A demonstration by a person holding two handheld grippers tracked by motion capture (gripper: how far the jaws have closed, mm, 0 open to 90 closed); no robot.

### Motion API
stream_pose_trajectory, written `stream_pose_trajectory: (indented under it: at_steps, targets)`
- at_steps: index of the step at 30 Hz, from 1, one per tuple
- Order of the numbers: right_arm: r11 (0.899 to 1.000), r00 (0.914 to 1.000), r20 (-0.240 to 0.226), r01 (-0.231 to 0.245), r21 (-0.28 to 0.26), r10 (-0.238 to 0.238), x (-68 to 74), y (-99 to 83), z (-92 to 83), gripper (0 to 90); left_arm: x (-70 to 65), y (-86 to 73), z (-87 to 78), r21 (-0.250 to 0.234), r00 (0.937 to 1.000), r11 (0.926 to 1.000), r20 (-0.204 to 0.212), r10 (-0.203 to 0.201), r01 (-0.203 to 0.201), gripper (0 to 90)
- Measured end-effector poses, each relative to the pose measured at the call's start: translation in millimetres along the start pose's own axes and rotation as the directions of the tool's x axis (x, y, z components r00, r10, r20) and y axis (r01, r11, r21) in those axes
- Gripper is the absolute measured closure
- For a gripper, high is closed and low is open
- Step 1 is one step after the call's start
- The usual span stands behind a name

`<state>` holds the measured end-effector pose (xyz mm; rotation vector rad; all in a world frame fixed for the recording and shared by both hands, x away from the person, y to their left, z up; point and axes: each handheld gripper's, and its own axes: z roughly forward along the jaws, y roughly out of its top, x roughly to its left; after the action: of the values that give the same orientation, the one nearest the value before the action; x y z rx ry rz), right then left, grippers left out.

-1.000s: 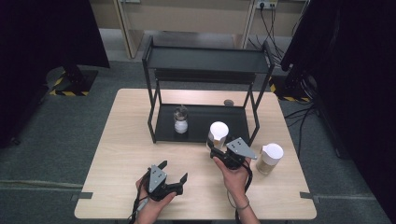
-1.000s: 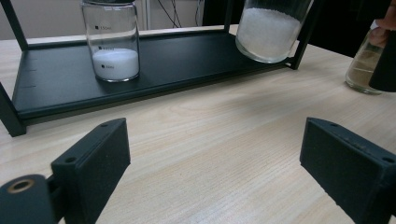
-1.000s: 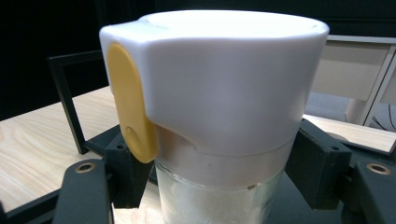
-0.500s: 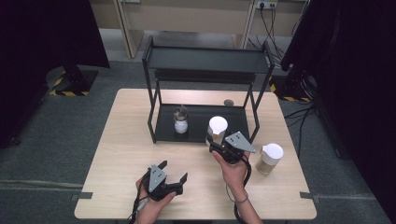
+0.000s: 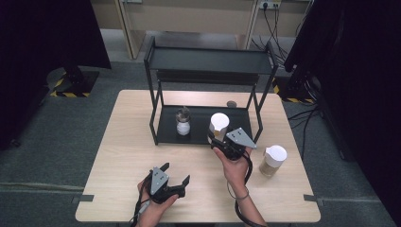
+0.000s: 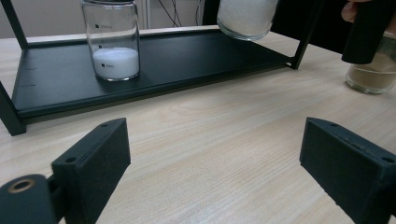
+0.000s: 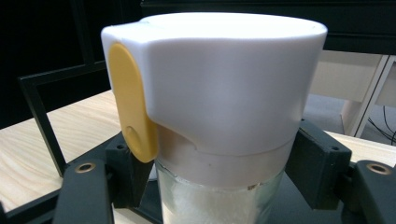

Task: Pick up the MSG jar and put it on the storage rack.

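Observation:
A jar of white powder with a white lid and yellow tab (image 7: 215, 93) is clamped just below its lid by my right gripper (image 7: 215, 172). In the high view this jar (image 5: 219, 122) hangs at the front right of the black rack's lower shelf (image 5: 203, 135), with the right gripper (image 5: 218, 137) shut on it. A small glass jar (image 5: 183, 122) with white powder stands on that shelf further left. My left gripper (image 5: 175, 172) rests near the table's front edge, its jaws wide open around nothing. From the left gripper (image 6: 215, 140) I see the shelf jar (image 6: 114, 42) and the held jar's base (image 6: 245, 18).
A white-lidded jar of tan powder (image 5: 273, 161) stands on the table right of the right hand. The black rack has a top shelf (image 5: 210, 61) over the lower one. A small dark round object (image 5: 231, 103) lies behind the rack. Bare wooden tabletop (image 5: 127, 156) stretches left.
The right gripper has carried its jar a little farther from the person, toward the rack's lower shelf. The left gripper has stayed put.

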<state>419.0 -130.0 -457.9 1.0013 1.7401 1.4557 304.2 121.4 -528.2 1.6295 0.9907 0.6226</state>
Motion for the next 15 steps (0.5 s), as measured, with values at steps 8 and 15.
stream_pose_trajectory:
  at_steps: [8,15]
  targets:
    - [1.000,1.0000,0.003,-0.002,0.004,0.002,-0.9,5.7,9.9,30.8,-0.1,0.0,-0.1,0.000,1.0000,1.0000,0.000,0.000,0.000,8.1]
    - [1.000,1.0000,0.003,-0.002,0.018,0.002,-0.5,8.7,20.6,30.8,-0.3,0.0,-0.1,0.002,1.0000,1.0000,0.002,0.001,-0.001,8.1]
